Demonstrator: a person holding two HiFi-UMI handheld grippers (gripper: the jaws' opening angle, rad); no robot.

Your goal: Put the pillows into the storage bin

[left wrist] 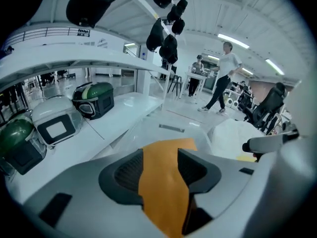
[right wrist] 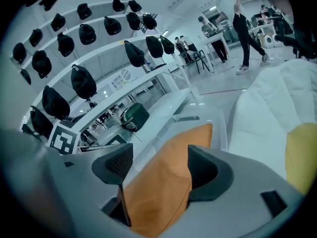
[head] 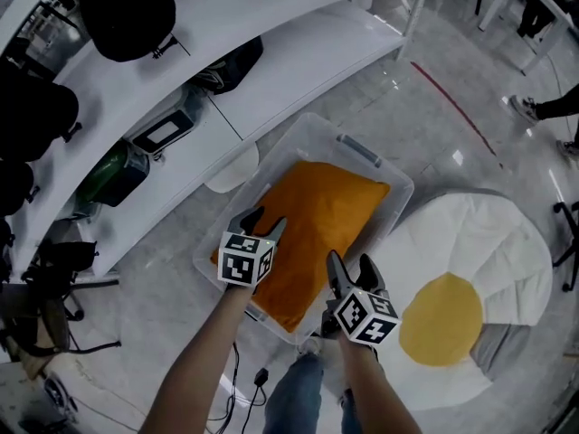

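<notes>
We stand on a shiny grey floor (head: 434, 125) beside long white shelves (head: 298, 43). A clear storage bin (head: 357, 152) sits on the floor by the shelves. The orange pillow (head: 317, 224) lies flat inside it and fills most of it. Our left gripper (head: 261, 222) and our right gripper (head: 351, 265) hang over the near end of the pillow. Both have their jaws wide apart, and neither grips anything. A big white cushion (head: 479, 242) with a yellow spot lies on the floor just beside the bin.
</notes>
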